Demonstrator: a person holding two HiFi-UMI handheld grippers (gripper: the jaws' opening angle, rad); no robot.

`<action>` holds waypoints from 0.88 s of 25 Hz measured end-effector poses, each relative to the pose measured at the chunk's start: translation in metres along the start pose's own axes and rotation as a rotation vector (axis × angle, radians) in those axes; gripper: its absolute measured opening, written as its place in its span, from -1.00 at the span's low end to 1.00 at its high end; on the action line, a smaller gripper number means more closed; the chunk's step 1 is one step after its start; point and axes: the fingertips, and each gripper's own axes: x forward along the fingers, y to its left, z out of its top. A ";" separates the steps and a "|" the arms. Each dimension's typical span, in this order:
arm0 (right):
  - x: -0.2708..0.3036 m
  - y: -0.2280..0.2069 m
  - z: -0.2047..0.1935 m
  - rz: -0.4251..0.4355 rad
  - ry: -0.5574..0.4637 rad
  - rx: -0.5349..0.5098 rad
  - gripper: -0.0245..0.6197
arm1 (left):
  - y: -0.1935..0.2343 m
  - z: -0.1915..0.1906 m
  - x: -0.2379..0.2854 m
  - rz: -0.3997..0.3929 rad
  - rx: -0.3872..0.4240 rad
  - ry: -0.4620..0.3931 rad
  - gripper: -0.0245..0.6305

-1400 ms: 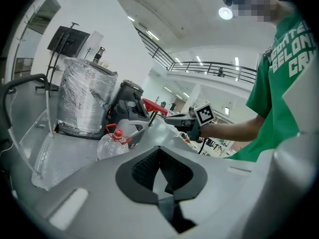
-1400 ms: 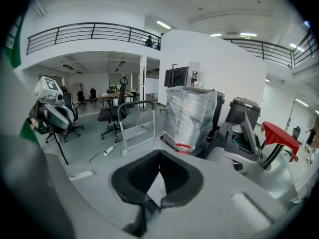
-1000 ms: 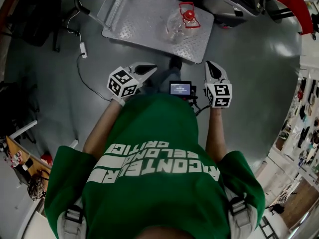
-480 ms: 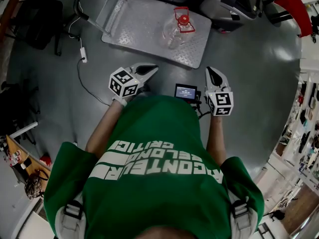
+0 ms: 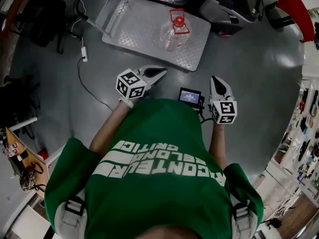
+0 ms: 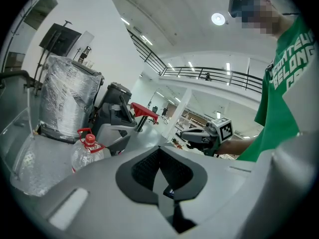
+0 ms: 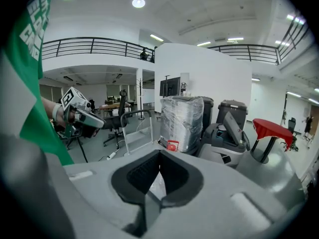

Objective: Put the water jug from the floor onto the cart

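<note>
The clear plastic water jug [image 5: 172,33] with the red cap and red handle stands upright on the grey metal platform cart [image 5: 134,21]. In the head view it is on the platform's right half, well apart from both tools. The left tool [image 5: 156,73] is held in front of the person's green shirt [image 5: 159,173] and points toward the cart. Its 2 jaws are pressed together with nothing gripped. The right tool [image 5: 217,82] is beside it on the other side, its 2 jaws likewise closed and empty. Between the 2 tools, a small black device with a lit screen [image 5: 190,96] sits at the person's waist. In the left gripper view the jug [image 6: 87,152] shows left of the jaws, in front of a bundle wrapped in silver film [image 6: 67,101]. In the right gripper view only the jug's red top [image 7: 172,145] shows above the closed jaws. A white power adapter [image 5: 83,54] lies on the grey floor [image 5: 254,78] left of the cart.
</note>
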 end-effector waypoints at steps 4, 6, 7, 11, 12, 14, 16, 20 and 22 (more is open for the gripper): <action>-0.009 -0.001 -0.006 0.033 0.002 -0.019 -0.94 | -0.010 -0.009 0.010 0.009 -0.013 0.010 -0.88; -0.012 0.000 -0.011 0.047 0.007 -0.021 -0.94 | -0.016 -0.014 0.012 0.012 -0.016 0.015 -0.88; -0.014 0.000 -0.014 0.052 0.010 -0.022 -0.94 | -0.018 -0.016 0.013 0.014 -0.017 0.016 -0.88; -0.020 0.003 -0.022 0.067 0.022 -0.033 -0.94 | -0.025 -0.024 0.015 0.021 -0.023 0.015 -0.88; -0.022 0.003 -0.023 0.069 0.025 -0.036 -0.94 | -0.027 -0.026 0.015 0.022 -0.026 0.014 -0.88; -0.025 0.004 -0.024 0.071 0.027 -0.035 -0.94 | -0.031 -0.029 0.016 0.023 -0.030 0.014 -0.88; -0.026 0.003 -0.024 0.067 0.026 -0.034 -0.94 | -0.033 -0.030 0.016 0.023 -0.031 0.016 -0.88; -0.025 0.002 -0.023 0.064 0.022 -0.033 -0.94 | -0.032 -0.028 0.016 0.024 -0.030 0.017 -0.88; -0.025 0.003 -0.023 0.065 0.025 -0.031 -0.94 | -0.031 -0.026 0.015 0.025 -0.028 0.018 -0.88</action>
